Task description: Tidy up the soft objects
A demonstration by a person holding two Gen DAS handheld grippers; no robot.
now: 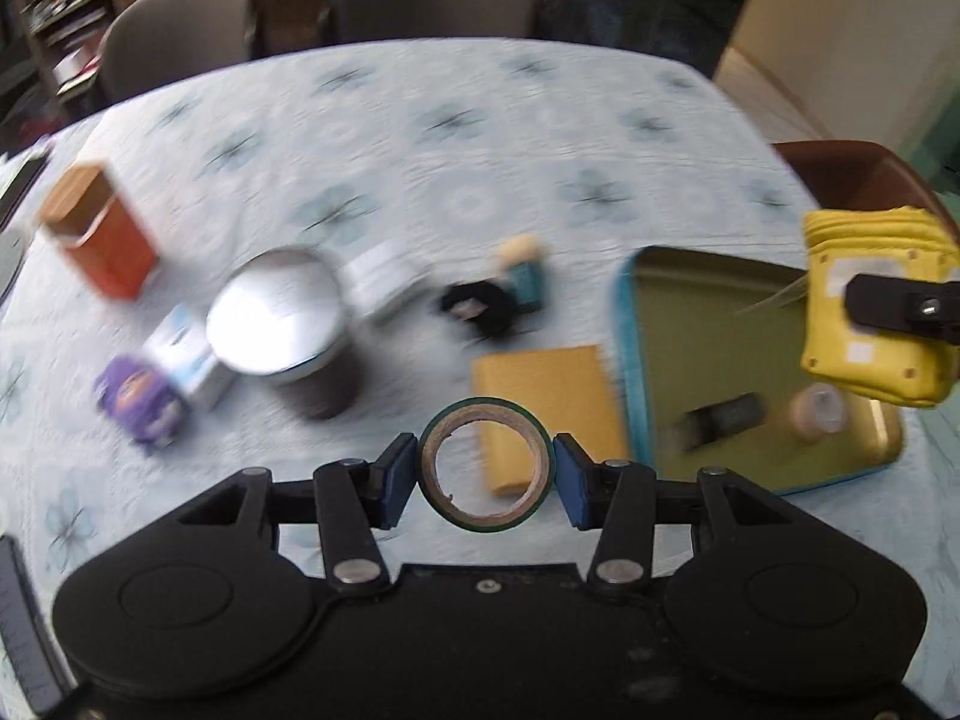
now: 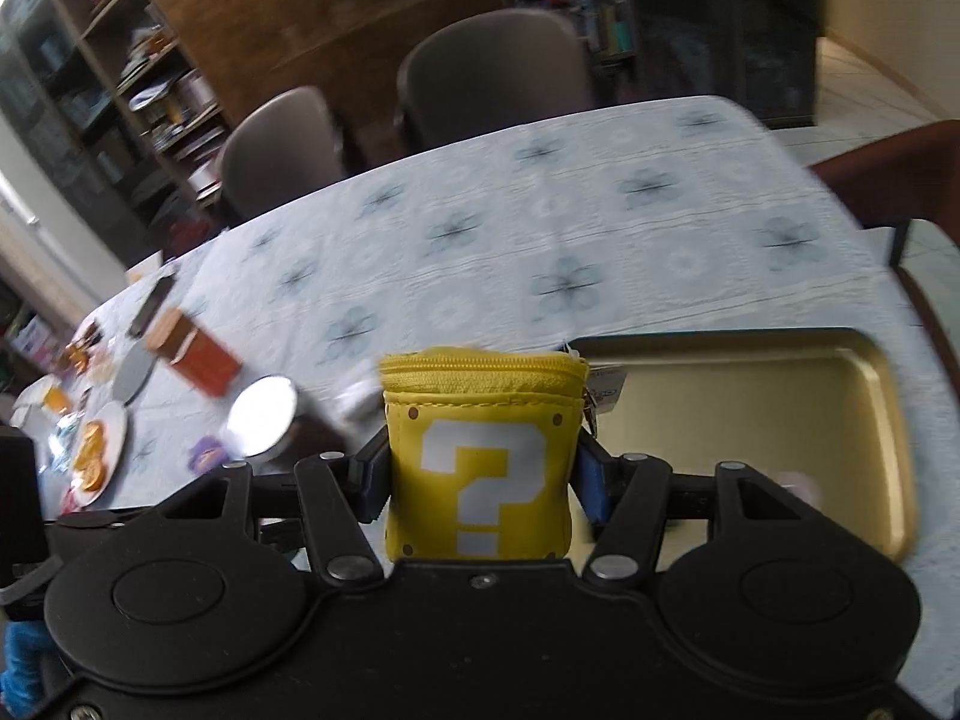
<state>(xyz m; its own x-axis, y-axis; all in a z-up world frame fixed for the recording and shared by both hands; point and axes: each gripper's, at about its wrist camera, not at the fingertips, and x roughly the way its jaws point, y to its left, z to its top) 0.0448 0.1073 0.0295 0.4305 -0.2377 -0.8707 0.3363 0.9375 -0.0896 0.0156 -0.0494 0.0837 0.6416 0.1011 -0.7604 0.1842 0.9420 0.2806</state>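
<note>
Above a table (image 1: 420,120) draped in a pale blue flowered cloth, the left gripper (image 1: 485,468) has its blue fingers (image 1: 399,480) clenched on a roll of green-edged tape (image 1: 485,465), held clear of the surface. The right gripper (image 2: 483,468) grasps a yellow zip pouch (image 2: 483,456) — its white question mark shows only in the right wrist view, while the left wrist view catches the same pouch from the side, over the gold tray's (image 1: 624,360) far corner. Only the left view shows what lies in the tray: a dark object and a small tan jar, both blurred. Beside the tray sit a yellow sponge (image 1: 540,396), a silver-lidded tin (image 1: 279,318) and an orange box (image 1: 102,228). The right view alone reveals a plate of orange slices (image 2: 93,450).
</note>
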